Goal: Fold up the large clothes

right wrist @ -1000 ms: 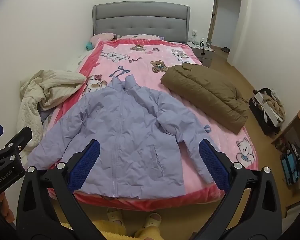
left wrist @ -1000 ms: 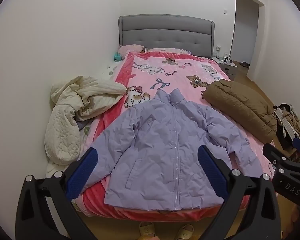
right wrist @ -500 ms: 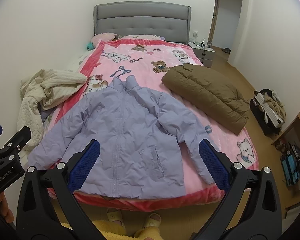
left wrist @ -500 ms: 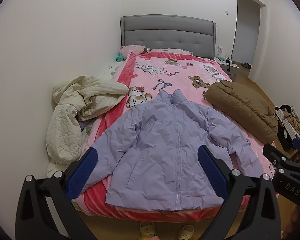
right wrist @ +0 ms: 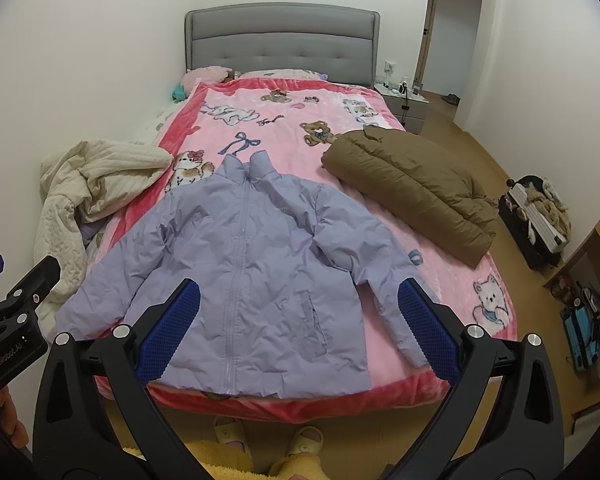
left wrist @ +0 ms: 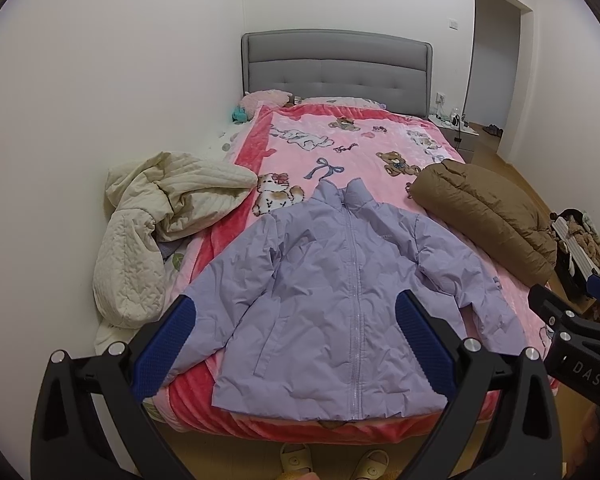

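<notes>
A lilac puffer jacket [left wrist: 340,292] lies flat and zipped on the foot end of the bed, collar away from me, sleeves spread; it also shows in the right wrist view [right wrist: 244,272]. My left gripper [left wrist: 296,320] is open and empty, held above the foot of the bed. My right gripper [right wrist: 300,312] is open and empty, at about the same height. Each gripper shows at the edge of the other's view. Neither touches the jacket.
A folded brown puffer coat [left wrist: 484,216] lies on the bed's right side. A cream quilted garment [left wrist: 156,224] hangs over the left edge by the wall. The pink blanket [right wrist: 284,120] covers the bed. Bags [right wrist: 536,220] stand on the floor at right. My slippered feet are below.
Both views have tilted slightly upward and drawn back a little; the jacket sits marginally lower in frame. Nothing on the bed has moved.
</notes>
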Demonstrator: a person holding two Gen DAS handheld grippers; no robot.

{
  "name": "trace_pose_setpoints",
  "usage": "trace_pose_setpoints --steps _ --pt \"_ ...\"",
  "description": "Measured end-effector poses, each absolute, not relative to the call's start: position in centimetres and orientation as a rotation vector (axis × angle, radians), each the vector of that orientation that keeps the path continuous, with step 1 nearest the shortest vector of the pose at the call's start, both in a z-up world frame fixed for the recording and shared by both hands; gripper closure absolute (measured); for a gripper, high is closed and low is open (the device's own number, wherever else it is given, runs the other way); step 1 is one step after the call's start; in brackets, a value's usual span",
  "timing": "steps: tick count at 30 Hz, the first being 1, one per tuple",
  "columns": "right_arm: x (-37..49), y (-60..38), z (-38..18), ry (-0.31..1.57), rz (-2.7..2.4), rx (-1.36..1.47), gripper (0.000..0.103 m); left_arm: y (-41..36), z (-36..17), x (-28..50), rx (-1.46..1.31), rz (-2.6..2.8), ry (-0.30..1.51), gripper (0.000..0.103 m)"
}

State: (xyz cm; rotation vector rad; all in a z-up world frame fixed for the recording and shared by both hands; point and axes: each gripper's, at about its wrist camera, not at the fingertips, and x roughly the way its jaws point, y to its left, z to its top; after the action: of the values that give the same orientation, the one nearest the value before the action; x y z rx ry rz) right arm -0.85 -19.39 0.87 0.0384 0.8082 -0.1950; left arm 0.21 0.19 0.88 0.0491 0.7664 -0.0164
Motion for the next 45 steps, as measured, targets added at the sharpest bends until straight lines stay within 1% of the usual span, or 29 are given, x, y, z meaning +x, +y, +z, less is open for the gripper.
trace_pose_setpoints --steps 21,22,30,31,35,39,41,45 --pt "-0.9 -19.7 0.6 0.811 -0.195 0.038 0.008 1.2 1.7 1.1 0.047 -0.026 0.777 0.005" --pt "-0.9 -19.7 0.5 0.812 -0.195 0.038 0.008 0.6 0.8 0.3 0.043 -0.015 0.768 0.005" --pt "-0.1 -19.6 0.0 0.828 -0.15 0.051 0.008 2.2 1.0 0.5 -0.042 -0.059 0.804 0.005" --pt "0.5 -19.3 0.2 0.828 -0.149 0.051 0.008 2.7 -1.0 1.9 -0.049 -0.06 0.814 0.005" --pt "2.6 -18.3 0.2 0.758 -0.121 0.036 0.008 6.3 -2.7 2.6 -0.195 -0.101 0.792 0.005" --pt "4.7 -16.3 -0.7 0.777 -0.084 -0.03 0.008 11.3 -5.2 3.7 -0.31 -0.011 0.803 0.005" --pt "5.9 -14.9 -1.4 0.792 -0.075 -0.072 0.008 14.2 -7.5 4.2 -0.373 0.028 0.822 0.005" --pt "8.4 -11.7 -3.1 0.863 -0.011 -0.09 0.008 20.0 -14.0 4.3 -0.569 0.119 0.889 0.005"
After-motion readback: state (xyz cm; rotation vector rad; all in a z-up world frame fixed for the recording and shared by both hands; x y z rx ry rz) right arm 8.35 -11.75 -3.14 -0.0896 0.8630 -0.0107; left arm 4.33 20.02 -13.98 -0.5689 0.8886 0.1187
